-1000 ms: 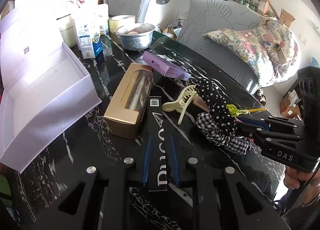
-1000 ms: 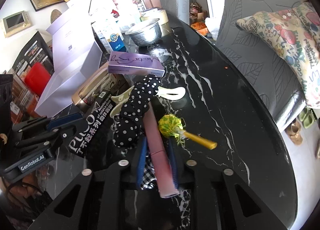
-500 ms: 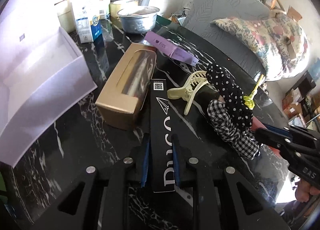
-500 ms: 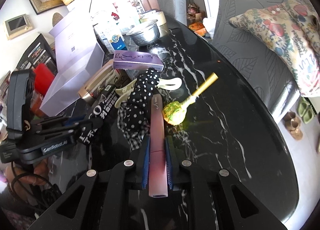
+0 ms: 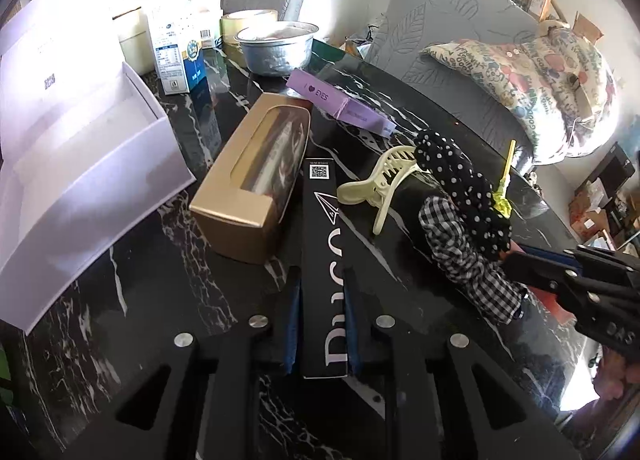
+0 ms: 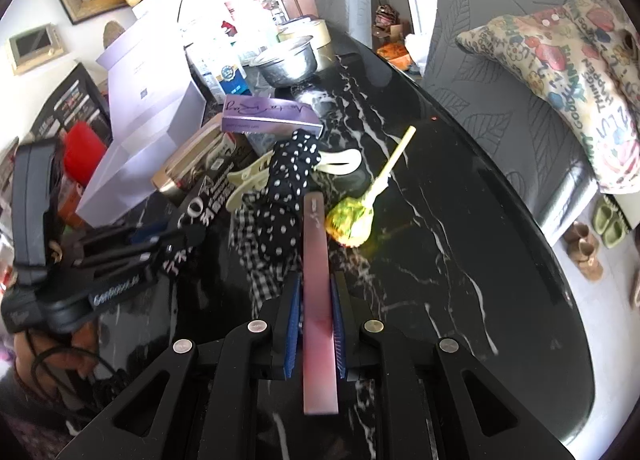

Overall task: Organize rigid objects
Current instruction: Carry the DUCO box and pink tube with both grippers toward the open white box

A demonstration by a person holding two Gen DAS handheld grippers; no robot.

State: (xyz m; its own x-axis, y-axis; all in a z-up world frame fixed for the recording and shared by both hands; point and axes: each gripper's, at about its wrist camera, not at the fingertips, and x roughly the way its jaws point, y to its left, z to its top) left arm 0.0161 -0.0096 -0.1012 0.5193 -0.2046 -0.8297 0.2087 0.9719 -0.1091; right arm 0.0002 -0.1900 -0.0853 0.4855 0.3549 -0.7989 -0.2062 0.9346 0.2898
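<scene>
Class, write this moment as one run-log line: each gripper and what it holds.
left gripper: shut on long black carton | right gripper: shut on slim pink box | white open box: empty

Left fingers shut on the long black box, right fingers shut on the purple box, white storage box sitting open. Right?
One slip: the right gripper is shut on the slim pink box, not the purple box, which lies on the pile farther back, as the right wrist view shows. The left gripper is shut on the long black box, and the white storage box is open.
</scene>
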